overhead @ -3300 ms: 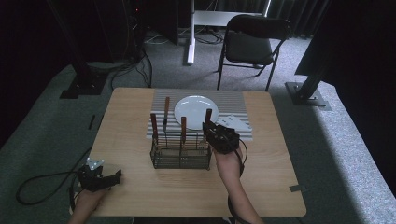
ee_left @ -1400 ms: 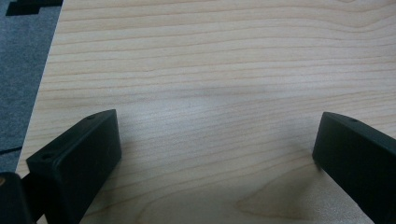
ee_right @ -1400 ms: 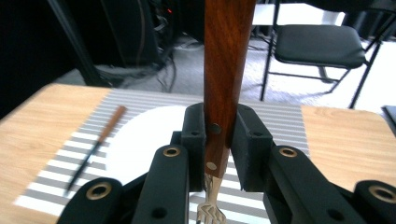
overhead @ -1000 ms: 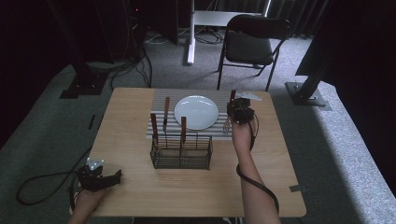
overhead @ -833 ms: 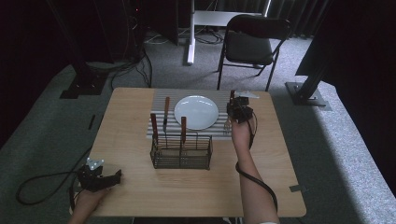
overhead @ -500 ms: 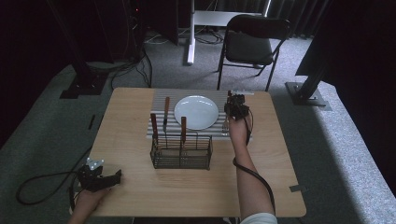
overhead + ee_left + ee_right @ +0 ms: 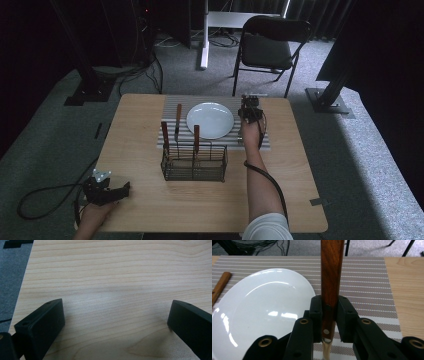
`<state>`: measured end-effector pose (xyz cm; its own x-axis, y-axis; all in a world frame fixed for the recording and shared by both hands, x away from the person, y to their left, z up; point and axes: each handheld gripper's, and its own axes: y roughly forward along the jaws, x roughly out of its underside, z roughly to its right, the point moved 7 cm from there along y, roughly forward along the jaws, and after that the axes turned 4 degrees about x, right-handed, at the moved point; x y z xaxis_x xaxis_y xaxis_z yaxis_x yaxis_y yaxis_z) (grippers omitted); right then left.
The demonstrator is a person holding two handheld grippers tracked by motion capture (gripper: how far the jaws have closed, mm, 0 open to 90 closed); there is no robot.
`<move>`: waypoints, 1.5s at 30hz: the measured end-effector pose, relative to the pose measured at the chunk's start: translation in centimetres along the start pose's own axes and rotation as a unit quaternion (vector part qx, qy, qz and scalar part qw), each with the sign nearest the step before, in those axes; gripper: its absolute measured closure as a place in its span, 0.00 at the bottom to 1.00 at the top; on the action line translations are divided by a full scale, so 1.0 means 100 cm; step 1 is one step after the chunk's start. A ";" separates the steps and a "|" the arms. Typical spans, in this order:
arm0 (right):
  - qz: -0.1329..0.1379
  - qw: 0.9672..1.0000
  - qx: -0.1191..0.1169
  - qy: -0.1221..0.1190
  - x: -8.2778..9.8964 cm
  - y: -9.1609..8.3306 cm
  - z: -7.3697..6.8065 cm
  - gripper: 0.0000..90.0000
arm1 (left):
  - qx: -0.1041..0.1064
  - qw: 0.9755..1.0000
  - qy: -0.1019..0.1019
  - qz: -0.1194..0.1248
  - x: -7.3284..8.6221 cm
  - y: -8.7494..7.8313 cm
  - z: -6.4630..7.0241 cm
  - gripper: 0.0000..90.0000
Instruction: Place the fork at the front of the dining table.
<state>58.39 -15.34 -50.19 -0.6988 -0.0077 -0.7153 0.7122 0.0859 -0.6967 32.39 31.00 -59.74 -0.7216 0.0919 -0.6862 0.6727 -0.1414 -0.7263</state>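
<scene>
The right gripper (image 7: pixel 329 325) clamps a wooden-handled utensil (image 7: pixel 332 277), its long axis pointing away over the striped woven placemat (image 7: pixel 367 282), just right of the round white glossy plate (image 7: pixel 259 307). The right forearm stretches forward across the counter (image 7: pixel 300 165). The left gripper (image 7: pixel 115 322) rests near the counter's corner, its 2 black jaws wide apart.

A light wooden table (image 7: pixel 150 210) carries a striped grey placemat (image 7: pixel 170 105) along its far edge and a dark wire rack (image 7: pixel 194 162) just in front of that mat, near the middle. A white plate (image 7: pixel 210 120) lies on the mat. A wooden-handled utensil (image 7: pixel 219 286), perhaps a knife, lies beside the plate.
</scene>
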 end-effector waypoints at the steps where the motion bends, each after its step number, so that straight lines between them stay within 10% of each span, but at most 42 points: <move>1: -0.004 1.000 0.002 0.003 0.000 0.003 0.001 0.85 | 0.000 1.000 0.000 0.000 0.000 0.000 0.000 0.01; 7: -0.023 0.999 -0.009 0.042 -0.005 0.019 0.005 0.85 | 0.000 1.000 0.000 0.000 0.000 0.000 0.000 0.01; 29: -0.099 0.995 0.013 0.030 0.027 0.083 -0.001 0.84 | 0.000 1.000 0.000 0.000 0.000 0.000 0.000 0.01; 45: -0.088 0.996 0.017 -0.006 0.030 0.073 0.000 0.74 | 0.000 1.000 0.000 0.000 0.000 0.000 0.000 0.01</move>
<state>61.51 -14.70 -57.44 -0.8120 -0.0320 -0.5828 0.5811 0.0488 -0.8124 32.39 31.01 -59.74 -0.7219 0.0923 -0.6858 0.6723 -0.1413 -0.7267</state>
